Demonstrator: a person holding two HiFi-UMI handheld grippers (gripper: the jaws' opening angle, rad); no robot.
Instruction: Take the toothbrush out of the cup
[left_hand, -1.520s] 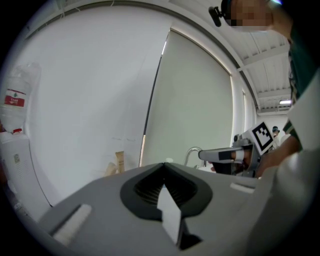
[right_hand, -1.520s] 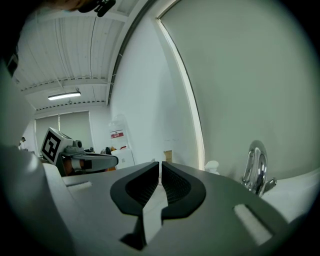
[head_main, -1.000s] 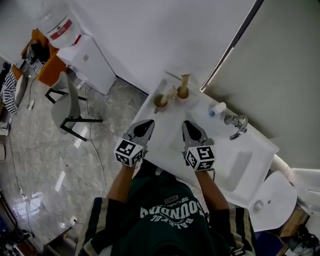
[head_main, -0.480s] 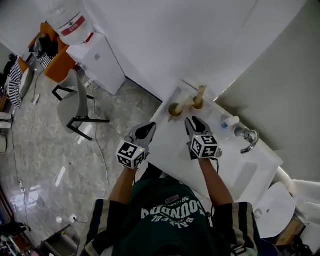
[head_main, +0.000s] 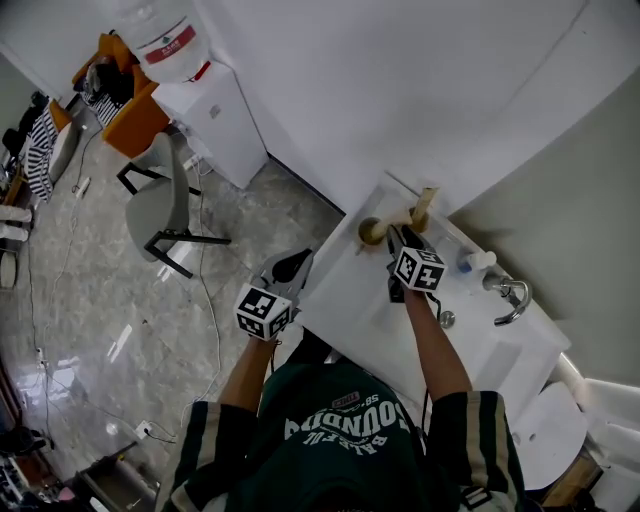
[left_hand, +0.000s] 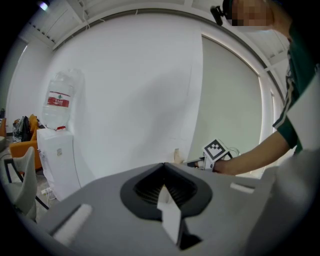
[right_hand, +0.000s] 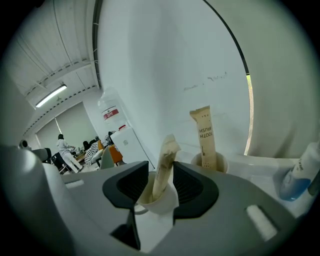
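Observation:
Two beige cups stand at the back of the white counter (head_main: 350, 300). The left cup (head_main: 372, 231) (right_hand: 159, 199) holds a paper-wrapped toothbrush (right_hand: 164, 165). A flat toothbrush box (right_hand: 205, 135) stands upright in the right cup (head_main: 421, 214). My right gripper (head_main: 404, 238) (right_hand: 161, 166) reaches over the counter to the left cup. Its jaws are opening, with the wrapped toothbrush standing between them untouched. My left gripper (head_main: 290, 264) (left_hand: 163, 166) hangs shut and empty off the counter's left edge, over the floor.
A small blue-and-white bottle (head_main: 472, 262) (right_hand: 296, 179) and a chrome faucet (head_main: 510, 296) stand right of the cups, above a sink basin (head_main: 498, 352). On the floor at the left are a grey chair (head_main: 165, 205) and a water dispenser (head_main: 215, 110).
My right gripper has gone forward and down to the left cup and its jaws have opened. The left gripper has drifted left, off the counter's edge.

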